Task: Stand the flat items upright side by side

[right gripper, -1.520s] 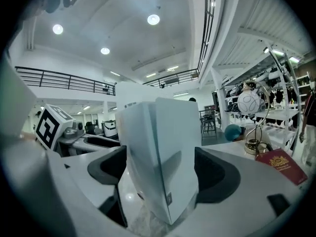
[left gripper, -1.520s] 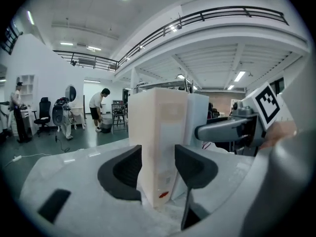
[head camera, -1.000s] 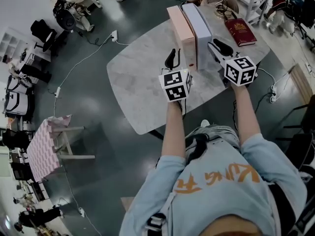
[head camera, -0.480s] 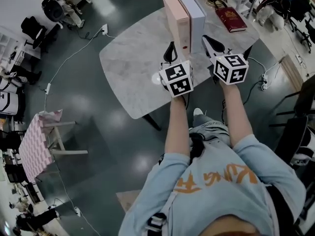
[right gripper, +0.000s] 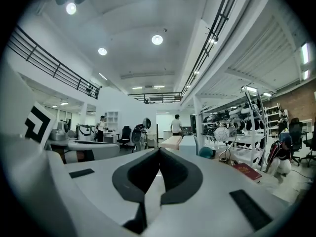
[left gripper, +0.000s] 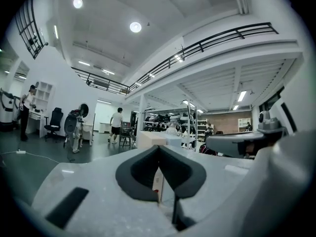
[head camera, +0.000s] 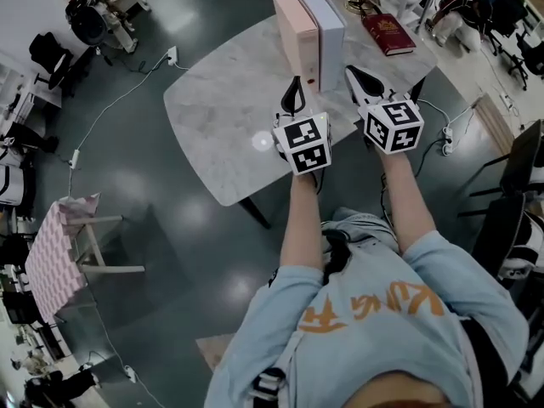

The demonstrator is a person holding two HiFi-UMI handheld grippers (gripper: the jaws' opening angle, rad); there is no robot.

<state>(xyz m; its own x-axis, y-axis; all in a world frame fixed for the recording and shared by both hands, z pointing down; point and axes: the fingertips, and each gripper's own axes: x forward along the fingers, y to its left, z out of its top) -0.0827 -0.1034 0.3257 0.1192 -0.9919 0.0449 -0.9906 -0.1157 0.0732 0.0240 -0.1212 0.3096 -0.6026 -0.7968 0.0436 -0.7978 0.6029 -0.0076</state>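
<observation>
A pink flat box and a white flat box stand upright side by side, touching, at the far part of the marble table. A red book lies flat to their right. My left gripper is shut and empty, just short of the pink box's near end. Just right of the white box's near end, my right gripper is also shut with nothing in it. The left gripper view shows its closed tips with the boxes behind them. The right gripper view shows its closed tips, the two boxes and the red book.
A small white round spot lies on the table left of my left gripper. Cables and a lamp sit at the table's far edge. A pink checked table stands on the floor at left. People walk in the distance.
Both grippers have drawn back toward the table's near edge, away from the sides of the two upright boxes. The boxes stay standing.
</observation>
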